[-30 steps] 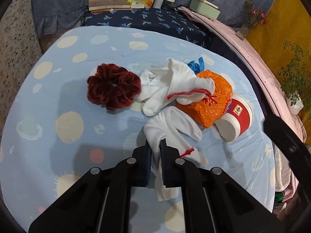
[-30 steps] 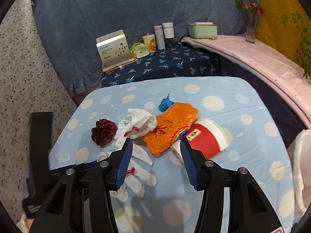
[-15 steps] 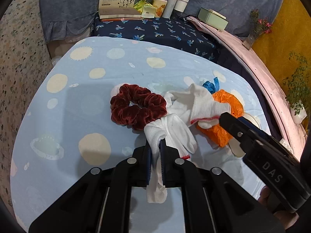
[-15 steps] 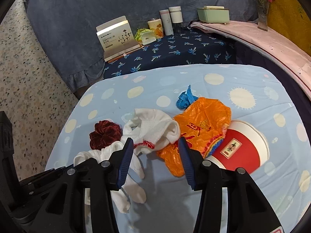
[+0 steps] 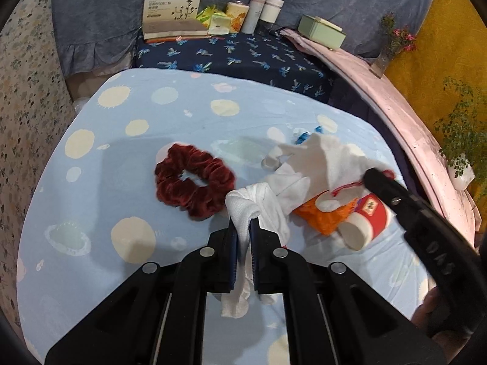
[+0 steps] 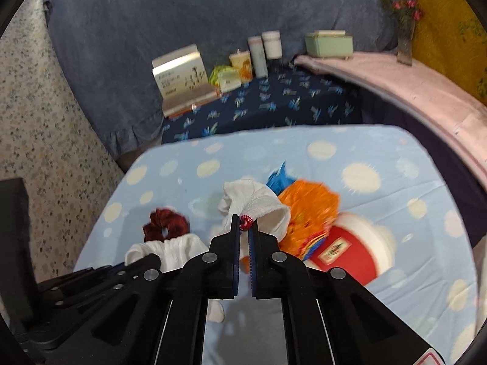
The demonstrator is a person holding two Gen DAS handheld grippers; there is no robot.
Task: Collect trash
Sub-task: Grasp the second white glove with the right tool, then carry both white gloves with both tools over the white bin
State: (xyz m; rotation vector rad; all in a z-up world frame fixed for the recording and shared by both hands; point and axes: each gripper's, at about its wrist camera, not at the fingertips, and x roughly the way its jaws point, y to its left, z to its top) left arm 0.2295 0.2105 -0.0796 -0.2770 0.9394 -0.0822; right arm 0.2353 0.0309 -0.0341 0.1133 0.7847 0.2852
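Observation:
On the light blue spotted table cloth [image 5: 100, 200] lie a dark red scrunchie [image 5: 194, 182], two white gloves, an orange plastic bag [image 5: 327, 219] and a red and white paper cup [image 5: 368, 219]. My left gripper [image 5: 243, 228] is shut on one white glove [image 5: 243, 210], which hangs from the jaws. My right gripper [image 6: 244, 228] is shut on the red-trimmed cuff of the second white glove [image 6: 258, 203], which lies over the orange bag [image 6: 310, 210]. The cup [image 6: 350, 252] lies on its side to the right.
A blue wrapper scrap [image 6: 278, 179] lies behind the bag. At the back, on a dark blue cloth [image 5: 243, 57], stand a white box [image 5: 172, 9], snack packets, two bottles [image 5: 263, 12] and a green box [image 5: 322, 30]. A pink ledge [image 5: 411, 121] curves along the right.
My right gripper moved in and closed on the second glove's red-trimmed cuff. My left gripper kept its glove and drew back to the left, lifting it.

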